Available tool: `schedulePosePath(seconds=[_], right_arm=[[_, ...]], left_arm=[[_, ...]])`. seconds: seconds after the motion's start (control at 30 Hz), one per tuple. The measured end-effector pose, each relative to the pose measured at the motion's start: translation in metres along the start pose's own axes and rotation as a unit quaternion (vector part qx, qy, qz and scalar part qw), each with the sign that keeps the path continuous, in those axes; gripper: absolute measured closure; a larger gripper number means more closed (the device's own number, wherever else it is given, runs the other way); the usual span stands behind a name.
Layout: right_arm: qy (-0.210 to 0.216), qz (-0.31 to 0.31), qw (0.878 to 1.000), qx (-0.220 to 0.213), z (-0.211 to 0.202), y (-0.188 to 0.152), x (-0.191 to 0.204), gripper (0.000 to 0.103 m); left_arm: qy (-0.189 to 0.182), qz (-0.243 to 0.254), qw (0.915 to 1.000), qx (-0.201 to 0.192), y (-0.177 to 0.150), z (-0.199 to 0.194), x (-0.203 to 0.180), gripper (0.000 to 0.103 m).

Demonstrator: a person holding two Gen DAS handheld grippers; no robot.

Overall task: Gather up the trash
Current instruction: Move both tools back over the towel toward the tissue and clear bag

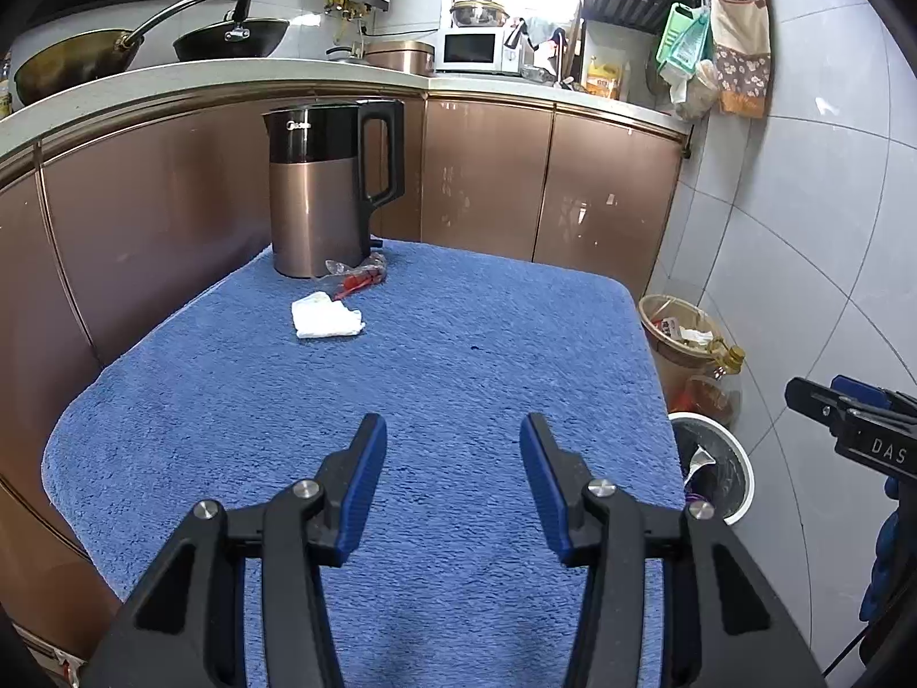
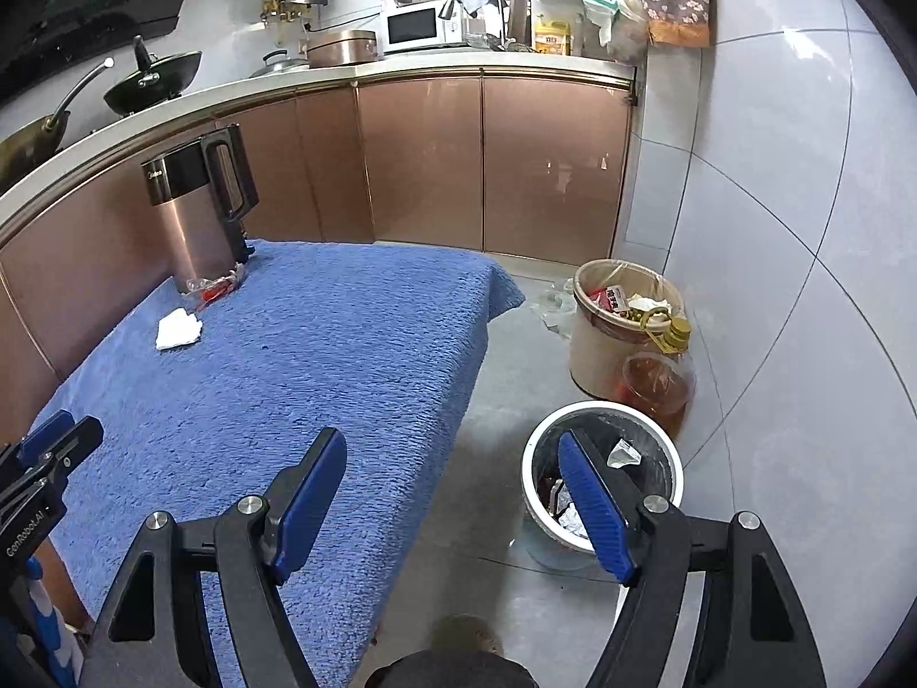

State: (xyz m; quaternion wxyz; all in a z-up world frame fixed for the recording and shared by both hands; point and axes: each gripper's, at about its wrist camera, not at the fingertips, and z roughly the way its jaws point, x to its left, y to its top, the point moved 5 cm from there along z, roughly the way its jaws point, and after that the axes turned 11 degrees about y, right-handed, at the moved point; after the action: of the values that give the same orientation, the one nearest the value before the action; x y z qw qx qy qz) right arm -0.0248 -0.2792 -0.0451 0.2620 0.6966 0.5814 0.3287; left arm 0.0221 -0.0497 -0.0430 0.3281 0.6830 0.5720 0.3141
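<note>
1. While both grippers hang over the near end of the blue towel (image 1: 458,344), neither holds anything.
2. Left gripper (image 1: 453,430): jaws spread, only towel between the blue pads; it also shows at the left edge of the right wrist view (image 2: 51,436).
3. Right gripper (image 2: 453,447): jaws spread wide and empty, left finger over the towel edge, right finger in front of the white bin (image 2: 670,458); seen in the left wrist view at the right edge (image 1: 848,413).
4. Trash on towel: crumpled white tissue (image 1: 326,318) at the far left, well apart from both grippers.
5. Clear wrapper with red print (image 1: 358,275) lies just behind the tissue, against the base of the kettle (image 1: 326,195).
6. White bin stands on the floor right of the table, with paper scraps inside.
7. Beige bin (image 2: 596,344) stands further back with trash in it; oil jug (image 2: 659,384) sits between the two bins.
</note>
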Motion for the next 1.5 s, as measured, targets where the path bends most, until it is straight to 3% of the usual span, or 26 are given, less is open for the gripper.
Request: schedulePosePath(seconds=[0.57, 1.5], right_arm=[[0.014, -0.036, 0.999, 0.018, 0.021, 0.008, 0.039, 0.028], [0.027, -0.047, 0.996, 0.071, 0.087, 0.007, 0.047, 0.028]], left_arm=[[0.012, -0.025, 0.9993, 0.024, -0.006, 0.022, 0.034, 0.056], [0.023, -0.014, 0.9961, 0.084, -0.021, 0.089, 0.048, 0.056]])
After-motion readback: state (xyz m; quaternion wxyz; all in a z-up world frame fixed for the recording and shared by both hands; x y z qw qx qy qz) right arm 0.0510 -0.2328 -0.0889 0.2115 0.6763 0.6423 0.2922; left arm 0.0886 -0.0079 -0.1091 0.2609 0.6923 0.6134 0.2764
